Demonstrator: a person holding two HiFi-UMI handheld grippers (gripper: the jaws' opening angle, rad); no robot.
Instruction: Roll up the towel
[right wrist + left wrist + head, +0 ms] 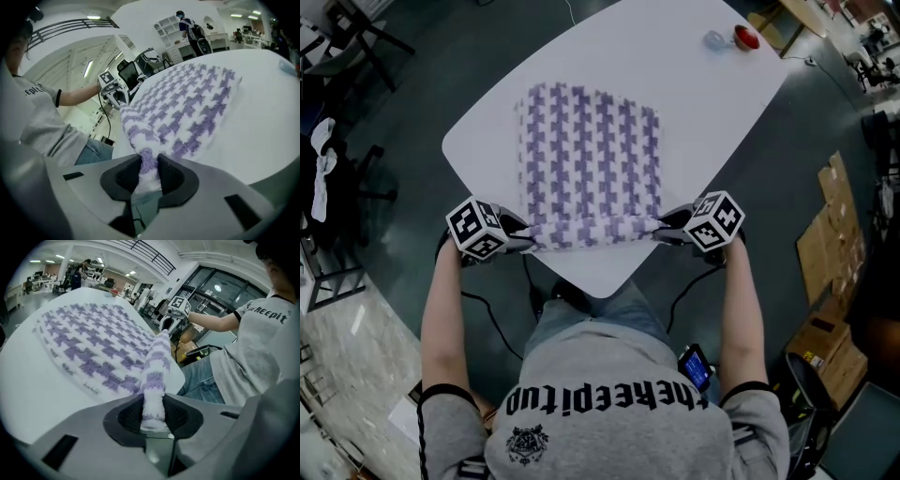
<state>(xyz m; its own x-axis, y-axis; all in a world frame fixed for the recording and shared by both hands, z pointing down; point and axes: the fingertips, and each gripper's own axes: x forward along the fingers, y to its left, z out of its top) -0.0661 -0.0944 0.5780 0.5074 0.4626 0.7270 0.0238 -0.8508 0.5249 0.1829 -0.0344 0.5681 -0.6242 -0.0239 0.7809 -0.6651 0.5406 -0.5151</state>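
Both ends of the towel's (591, 159) rolled near edge are pinched: the left gripper (525, 240) is closed on one, the right gripper (666, 231) on the other. The rest lies flat on the table (703, 103). Rolling looks barely begun; next, both likely need to turn the roll away evenly.

The towel (591, 155) is a fluffy white one with a purple houndstooth-type pattern. Most of it is spread flat on the white table (703, 94). The edge closest to the person is curled up into a thin roll running straight across. Each end of that roll is pinched tight, one in the left gripper (527, 240), the other in the right gripper (660, 231).
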